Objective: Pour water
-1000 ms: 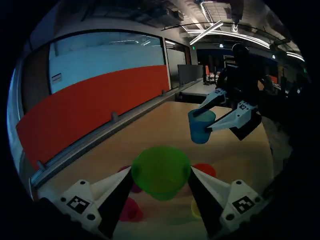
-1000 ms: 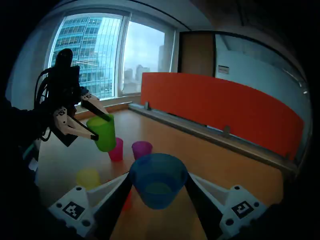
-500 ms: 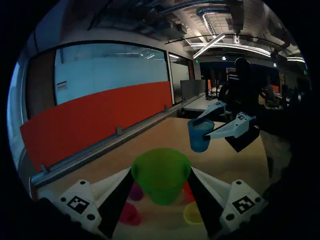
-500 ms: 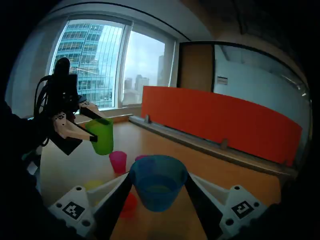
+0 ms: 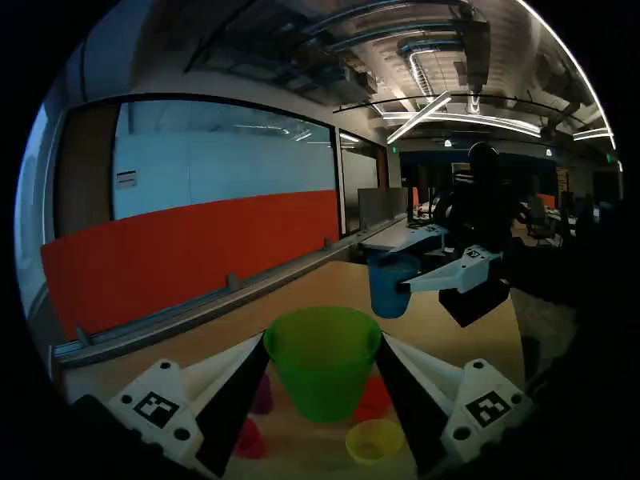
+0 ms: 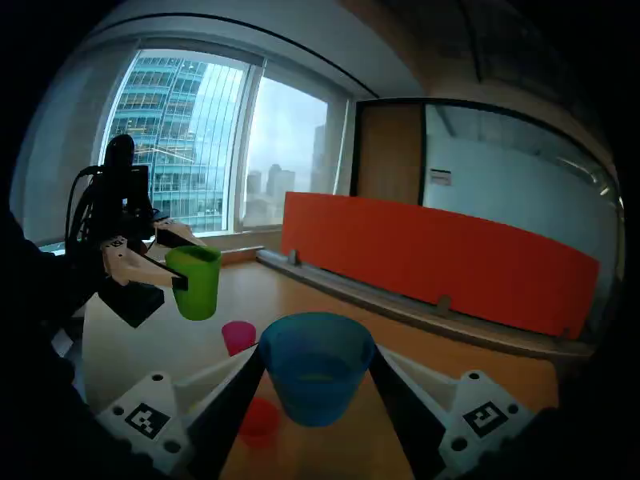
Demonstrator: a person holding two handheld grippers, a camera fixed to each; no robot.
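Pinching green cup [image 5: 322, 380] in left gripper [image 5: 322, 350], blue cup [image 6: 317, 380] in right gripper [image 6: 317, 358]; both upright and apart, blue at one o'clock; yet to tilt, pour

No words, numbers or brand names legible anywhere. Just above the orange panel [image 5: 192, 240], on the pale wall, a small white notice [image 5: 128, 179] with dark print too small to read. Well in front of the panel, close to the lens, square black-and-white coded markers [image 5: 156, 408] on both fingers of the left gripper [image 5: 320, 340]: block patterns, no letters. Same kind of squares on the right gripper [image 6: 317, 352], also nearer than the panel. In the left gripper view, to the right of the panel, another tiny square on the right gripper's finger, its pattern too small to tell.
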